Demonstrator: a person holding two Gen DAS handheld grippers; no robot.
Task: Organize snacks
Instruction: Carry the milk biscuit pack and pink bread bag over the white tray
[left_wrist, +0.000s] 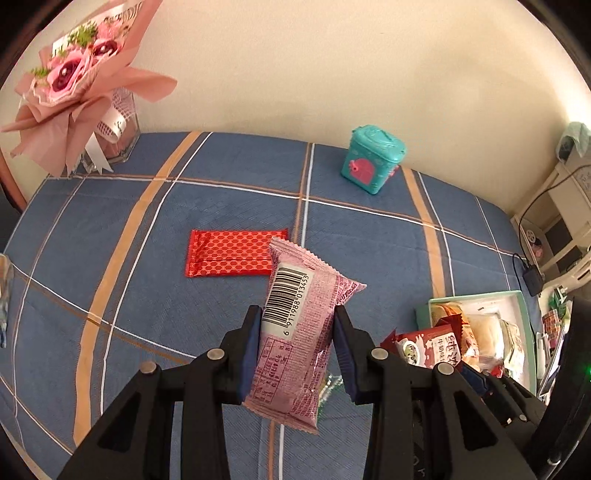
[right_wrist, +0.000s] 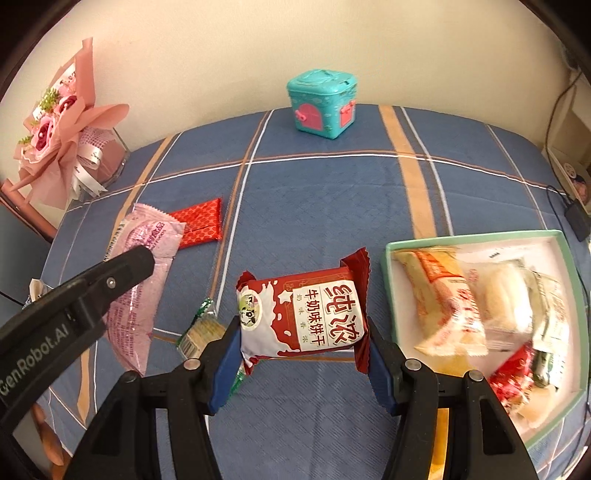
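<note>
Between our left claw pads: pink snack pack, barcode side up, clamped at mid-length, clear of the surface. Right wrist view confirms it: same pack hangs from the left claw at frame left, tilted, above the blue plaid cloth.

Our right claw is clamped on the red-and-white milk biscuit pack, pads on its short ends, pack roughly level and lifted off the cloth.

Just right of it: white box with green rim, open, already holding several packs: an orange-and-white one, a pale one, a red one at the near corner. Contents blurred, we cannot count them.

Under and left of the right claw, a green-edged cracker pack lies on the cloth, partly hidden by the claw.

Farther out, a red dotted wrapper lies flat mid-surface.

Back edge by the wall: teal toy box with pink door. Far left corner: pink paper bouquet in a glass vase.
</note>
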